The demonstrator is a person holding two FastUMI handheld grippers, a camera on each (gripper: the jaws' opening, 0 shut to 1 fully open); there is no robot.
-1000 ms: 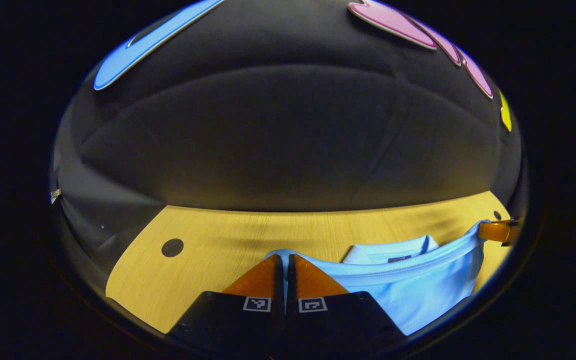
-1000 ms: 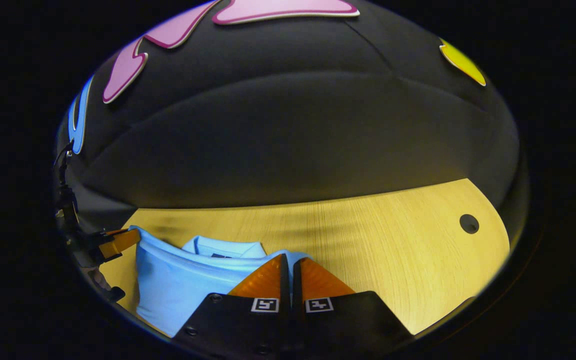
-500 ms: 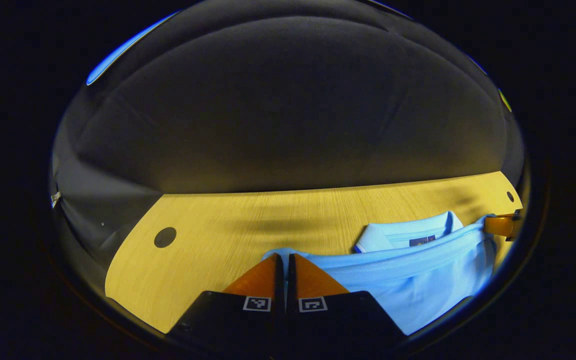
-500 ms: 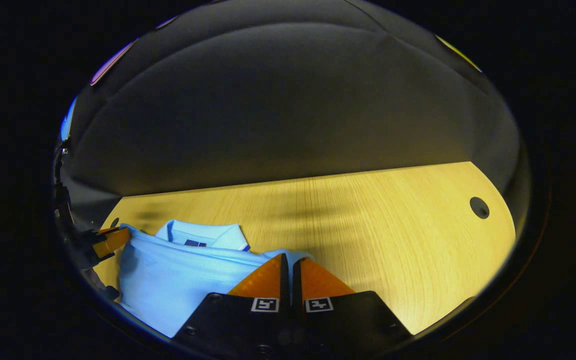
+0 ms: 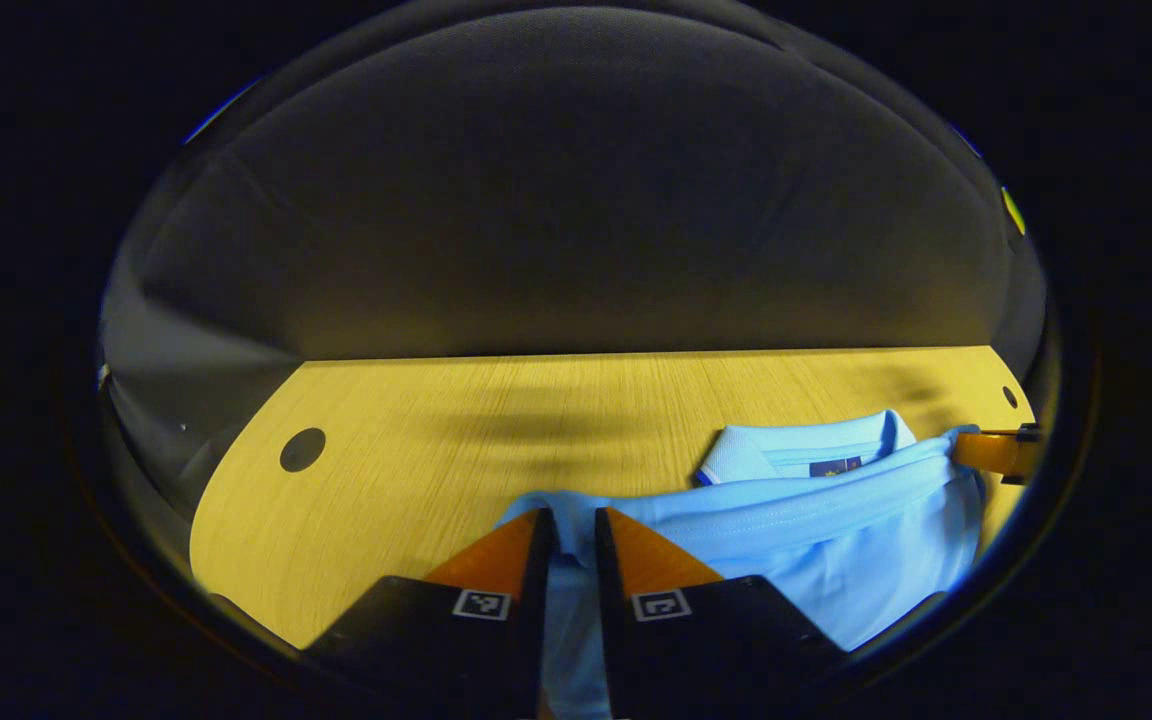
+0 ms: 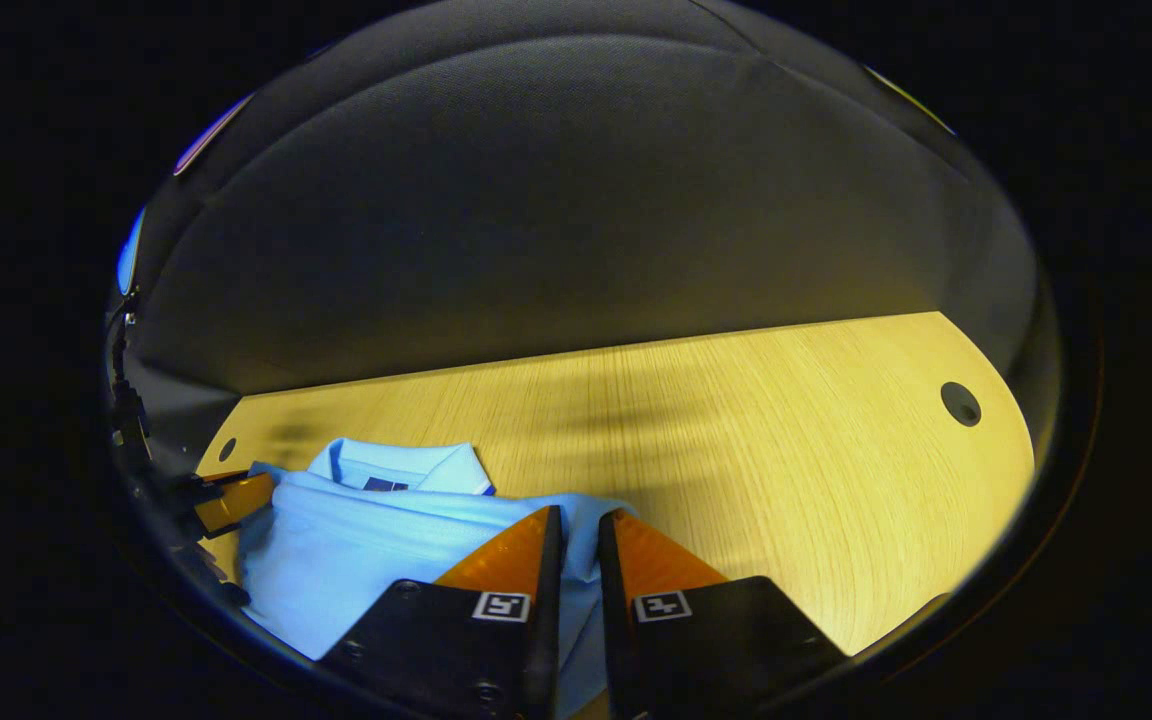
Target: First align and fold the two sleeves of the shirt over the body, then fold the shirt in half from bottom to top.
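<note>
Left gripper, right gripper: fingers slightly parted, shirt hem between. Risk: hem slips unevenly, lands short of collar, crooked fold on table.

Light yellow wood-grain table with rounded corners, backed by black cloth wall. One round dark hole near table's curved left corner in left gripper view; second round dark hole near curved right corner in right gripper view. Directly on table: light blue short-sleeved polo shirt, folded, collar toward wall side, hem edge lying just short of collar. Well apart from both holes, roughly between them. Soft dark shadows on wood between collar and wall edge. Grain running toward wall.
</note>
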